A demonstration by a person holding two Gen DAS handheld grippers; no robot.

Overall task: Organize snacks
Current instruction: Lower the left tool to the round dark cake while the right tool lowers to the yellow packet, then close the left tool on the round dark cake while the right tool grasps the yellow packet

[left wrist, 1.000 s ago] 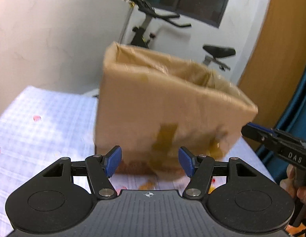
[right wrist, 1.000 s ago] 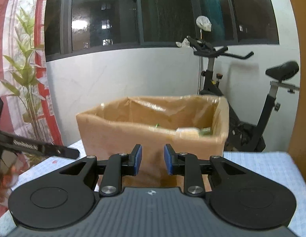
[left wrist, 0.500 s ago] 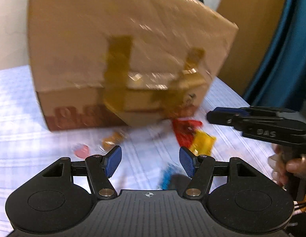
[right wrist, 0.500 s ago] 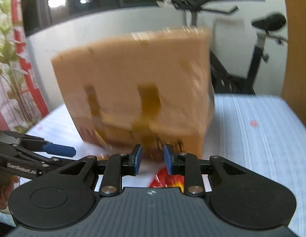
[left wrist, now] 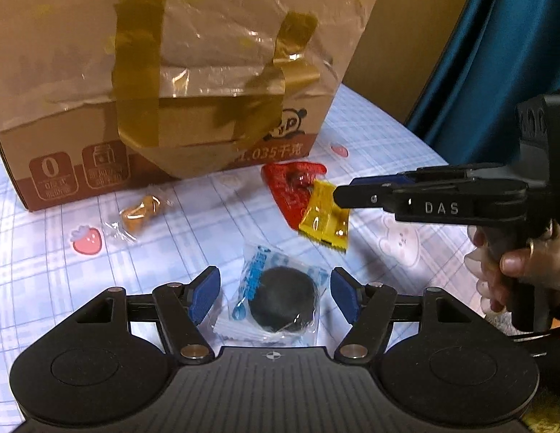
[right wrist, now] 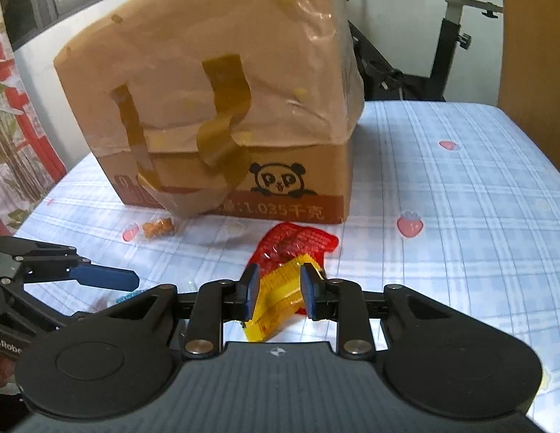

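Observation:
A tall cardboard box [left wrist: 171,72] lined with plastic stands on the checked cloth; it also shows in the right wrist view [right wrist: 222,108]. In front of it lie several wrapped snacks. My left gripper [left wrist: 272,296] is open, its fingers either side of a clear packet with a dark round snack [left wrist: 280,299]. My right gripper [right wrist: 278,290] is open, a narrow gap between its fingers, over a yellow packet [right wrist: 276,296] that lies on a red packet [right wrist: 298,241]. The yellow packet [left wrist: 325,220], red packet [left wrist: 287,184] and right gripper [left wrist: 355,195] show in the left view.
A small brown snack in clear wrap [left wrist: 139,213] lies near the box's left front corner. An exercise bike [right wrist: 453,36] stands behind the table. A wooden panel [left wrist: 406,36] and blue curtain [left wrist: 496,54] are at the right. The left gripper [right wrist: 99,276] shows at lower left.
Both grippers have dropped from box-top height down to the cloth. The snacks have come into view, and each gripper now hovers over a packet.

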